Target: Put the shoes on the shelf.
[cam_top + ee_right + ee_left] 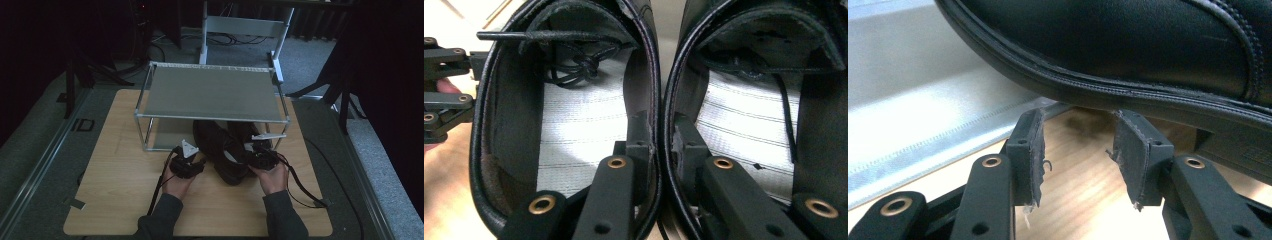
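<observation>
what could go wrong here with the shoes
The right gripper pinches only the two inner walls of the black shoes together, so one shoe could slip free or twist. The left gripper is open under the left shoe's sole, gripping nothing. The low rack shelf overhead could snag the shoes.

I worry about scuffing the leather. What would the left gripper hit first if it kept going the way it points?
Probably the sole edge of the black shoe: it crosses just past the open tips of the left gripper, though depth is hard to judge.
</observation>
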Motion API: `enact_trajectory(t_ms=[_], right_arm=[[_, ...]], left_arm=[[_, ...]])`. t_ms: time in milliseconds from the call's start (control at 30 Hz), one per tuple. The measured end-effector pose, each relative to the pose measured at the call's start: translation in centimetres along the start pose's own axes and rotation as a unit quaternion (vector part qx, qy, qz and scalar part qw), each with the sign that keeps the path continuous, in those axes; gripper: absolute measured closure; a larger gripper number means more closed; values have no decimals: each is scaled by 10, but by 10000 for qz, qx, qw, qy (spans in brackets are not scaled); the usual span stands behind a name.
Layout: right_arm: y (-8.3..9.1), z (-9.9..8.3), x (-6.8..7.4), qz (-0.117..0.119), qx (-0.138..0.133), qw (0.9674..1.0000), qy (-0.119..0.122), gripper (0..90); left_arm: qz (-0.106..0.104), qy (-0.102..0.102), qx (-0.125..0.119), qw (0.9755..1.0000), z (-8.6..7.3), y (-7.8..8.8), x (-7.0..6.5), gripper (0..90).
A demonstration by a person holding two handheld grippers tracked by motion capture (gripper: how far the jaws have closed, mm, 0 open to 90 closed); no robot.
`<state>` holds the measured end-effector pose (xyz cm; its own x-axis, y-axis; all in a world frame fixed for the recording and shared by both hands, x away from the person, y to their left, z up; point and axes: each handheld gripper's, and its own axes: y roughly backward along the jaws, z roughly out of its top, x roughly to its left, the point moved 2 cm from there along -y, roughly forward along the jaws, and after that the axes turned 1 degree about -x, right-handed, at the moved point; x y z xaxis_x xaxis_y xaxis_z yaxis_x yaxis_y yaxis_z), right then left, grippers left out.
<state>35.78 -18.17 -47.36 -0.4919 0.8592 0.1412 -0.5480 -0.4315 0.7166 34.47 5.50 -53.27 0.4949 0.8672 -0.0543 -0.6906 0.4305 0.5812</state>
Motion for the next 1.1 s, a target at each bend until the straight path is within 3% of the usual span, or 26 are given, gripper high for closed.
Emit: enact_trajectory(t_ms=[67, 367, 467, 533, 667, 700, 867, 1100], right_arm=[[-1, 1, 2, -93, 1, 9999, 38, 811], [-5, 6, 2, -32, -59, 9999, -89, 809], [-9, 8, 6, 106, -186, 9996, -189, 810], [-11, 11, 9, 154, -207, 9995, -203, 810], [-14, 14, 13, -76, -299, 9994, -145, 810], [-15, 15, 12, -147, -309, 9992, -205, 810], [-14, 16, 8, -346, -286, 9989, -166, 810], [-16, 16, 8, -370, -304, 9986, -217, 810]], left_arm=[[2, 0, 23, 10000, 1, -2, 1, 565], [-60, 110, 89, 9999, 2, -9, 4, 586], [-203, 6, 195, 9996, 4, -20, -4, 603], [-50, -107, 294, 9995, 5, -24, -6, 646], [-115, 101, 343, 9993, 4, -26, 0, 619], [-34, 92, 351, 9993, 2, -23, 2, 613], [219, 249, 164, 9993, 0, -13, 13, 659], [355, 307, -175, 9987, 8, -8, 16, 860]])
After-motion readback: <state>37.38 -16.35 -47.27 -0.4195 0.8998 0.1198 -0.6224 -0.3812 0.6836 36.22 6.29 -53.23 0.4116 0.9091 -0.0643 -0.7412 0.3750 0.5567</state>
